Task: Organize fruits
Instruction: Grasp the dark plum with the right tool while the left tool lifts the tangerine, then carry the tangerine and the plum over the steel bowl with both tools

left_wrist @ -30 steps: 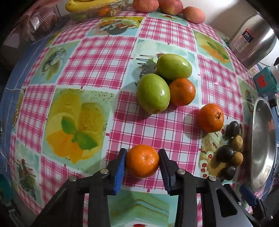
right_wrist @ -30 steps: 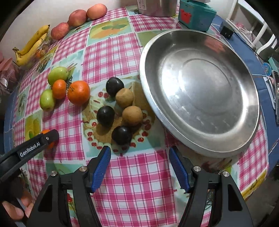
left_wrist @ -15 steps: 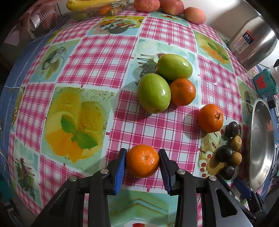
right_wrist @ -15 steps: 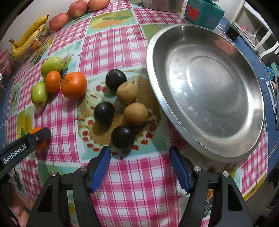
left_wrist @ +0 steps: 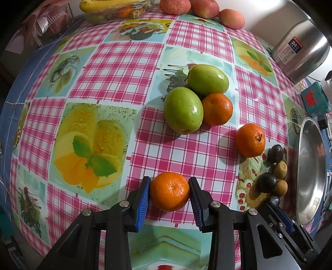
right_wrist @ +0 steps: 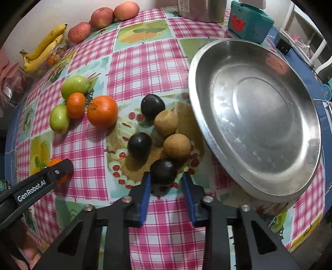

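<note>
My left gripper [left_wrist: 169, 192] is shut on a small orange [left_wrist: 169, 191] resting on the checked tablecloth. Beyond it lie two green fruits [left_wrist: 183, 110] and two more oranges [left_wrist: 250, 139]. My right gripper [right_wrist: 165, 183] has narrowed around the nearest dark plum [right_wrist: 163, 172]; its blue pads [right_wrist: 145, 191] stand beside the plum with small gaps. Two more dark plums [right_wrist: 139, 145] and two brown fruits [right_wrist: 176, 146] lie just beyond. A large steel plate [right_wrist: 207, 128] sits to the right, with nothing on it.
Bananas [right_wrist: 42, 47] and red apples [right_wrist: 101, 17] lie at the table's far edge. A steel pot [left_wrist: 300, 54] and a teal box [right_wrist: 250, 21] stand at the back right. The left gripper shows in the right wrist view [right_wrist: 60, 169].
My right gripper moved forward and its jaws closed in around the nearest dark plum. My left gripper stays shut on the orange and has barely moved.
</note>
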{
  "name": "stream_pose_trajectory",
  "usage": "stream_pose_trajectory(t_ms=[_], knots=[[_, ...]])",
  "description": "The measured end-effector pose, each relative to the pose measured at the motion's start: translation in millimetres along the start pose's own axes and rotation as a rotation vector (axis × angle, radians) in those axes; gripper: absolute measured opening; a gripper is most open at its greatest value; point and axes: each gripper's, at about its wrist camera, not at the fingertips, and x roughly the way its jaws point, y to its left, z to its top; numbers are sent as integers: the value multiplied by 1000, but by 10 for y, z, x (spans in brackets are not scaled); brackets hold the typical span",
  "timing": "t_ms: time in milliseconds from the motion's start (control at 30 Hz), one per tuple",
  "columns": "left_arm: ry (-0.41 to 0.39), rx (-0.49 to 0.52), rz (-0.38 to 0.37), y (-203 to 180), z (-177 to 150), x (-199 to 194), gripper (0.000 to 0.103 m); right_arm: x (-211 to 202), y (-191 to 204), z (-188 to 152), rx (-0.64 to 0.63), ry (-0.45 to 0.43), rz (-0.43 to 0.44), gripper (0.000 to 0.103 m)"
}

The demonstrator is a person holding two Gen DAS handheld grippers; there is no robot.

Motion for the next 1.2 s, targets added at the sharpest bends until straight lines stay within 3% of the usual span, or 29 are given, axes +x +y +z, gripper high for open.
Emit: stream_pose_trajectory(t_ms=[367,600,1000,1200], knots=[[-35,-8,-22,-21,19,-143,39,-56,-24,-55,14,4,68,24],[-100,-18,-31,-3,41,-388,39,-309,23,-71,5,-58,111,24],[-141,-7,-45,-100,67,-538,39,-602,-30,-16,6,-163,131,24],[-144,18,-62,-226,64,-592,39,-643,-187,9,33,-188,100,24]])
